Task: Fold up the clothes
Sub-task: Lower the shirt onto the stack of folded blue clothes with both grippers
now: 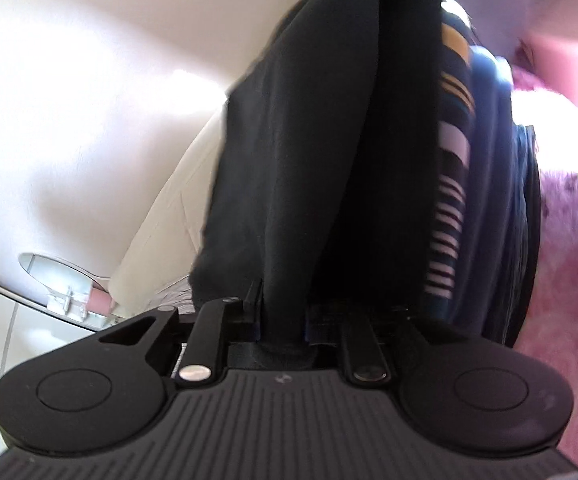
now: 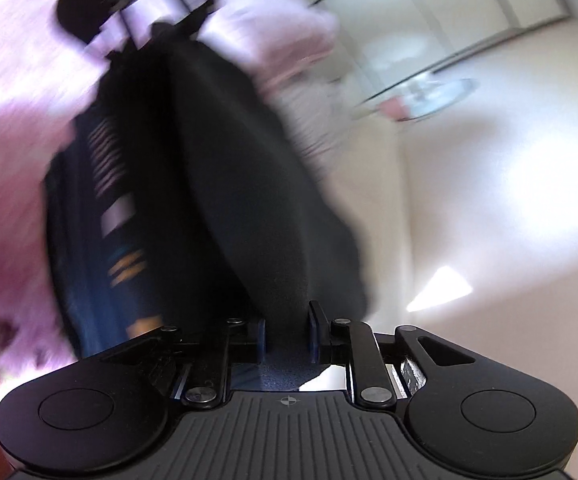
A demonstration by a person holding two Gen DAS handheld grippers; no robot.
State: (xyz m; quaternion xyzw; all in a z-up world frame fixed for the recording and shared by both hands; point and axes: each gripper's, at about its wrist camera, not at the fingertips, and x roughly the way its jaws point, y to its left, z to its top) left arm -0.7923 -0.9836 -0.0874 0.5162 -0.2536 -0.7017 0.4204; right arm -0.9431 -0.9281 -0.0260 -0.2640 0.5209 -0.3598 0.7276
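Observation:
A dark navy garment [image 1: 301,152] with white and orange stripes [image 1: 453,184] hangs lifted in the air and fills the middle of the left wrist view. My left gripper [image 1: 283,312] is shut on a fold of its dark cloth. In the blurred right wrist view the same garment [image 2: 249,184] hangs in front of the camera, its striped side [image 2: 117,200] to the left. My right gripper [image 2: 287,332] is shut on another part of the cloth. The fingertips of both grippers are buried in fabric.
A pink patterned bedspread [image 1: 569,264] lies under the garment, seen also in the right wrist view as pink bedding [image 2: 5,168]. White walls and ceiling [image 1: 89,100] fill the left side. White wardrobe doors [image 2: 469,8] and a round lamp [image 2: 437,96] show at right.

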